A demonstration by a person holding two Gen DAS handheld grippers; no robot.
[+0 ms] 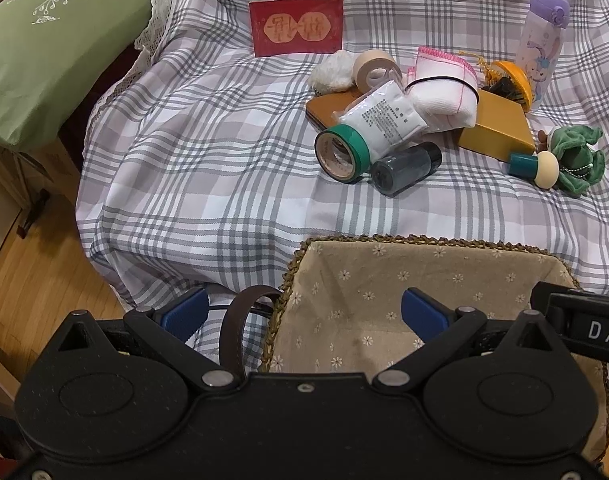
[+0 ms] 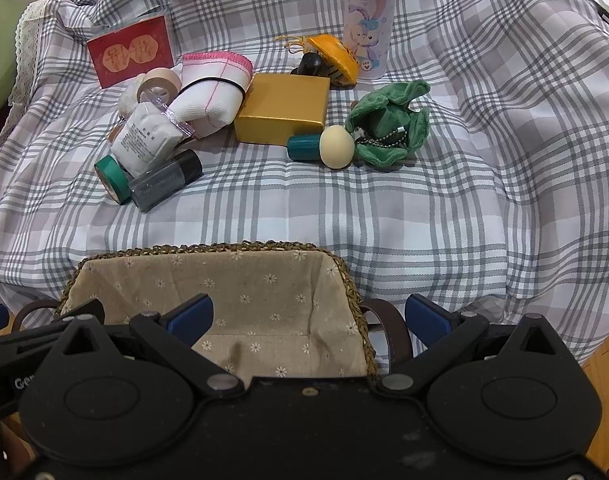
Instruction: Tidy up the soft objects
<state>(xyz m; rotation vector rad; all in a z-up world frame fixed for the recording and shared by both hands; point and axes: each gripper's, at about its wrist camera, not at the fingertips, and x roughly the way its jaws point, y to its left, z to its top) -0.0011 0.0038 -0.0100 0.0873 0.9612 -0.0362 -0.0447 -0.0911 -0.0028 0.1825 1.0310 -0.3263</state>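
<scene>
Nothing sorted yet: the basket (image 2: 208,280) sits empty and every soft thing is out on the cloth.

Both tools hover at the near edge, the left gripper (image 1: 302,312) spread wide over the basket's left rim and brown strap (image 1: 234,320), the right gripper (image 2: 308,314) spread just as wide over its right rim, neither holding anything. Out beyond, well apart from the basket, the green plush (image 2: 388,120) lies just beside the mushroom puff (image 2: 336,146), the rolled towel (image 2: 208,98) leans on the gold box (image 2: 284,108), the white pouch (image 2: 144,140) rests against the tapes, and a fluffy puff (image 1: 332,70) sits behind. By my reading, the whole job is ahead: each soft piece needs lifting into the lined basket, hard items left behind.
</scene>
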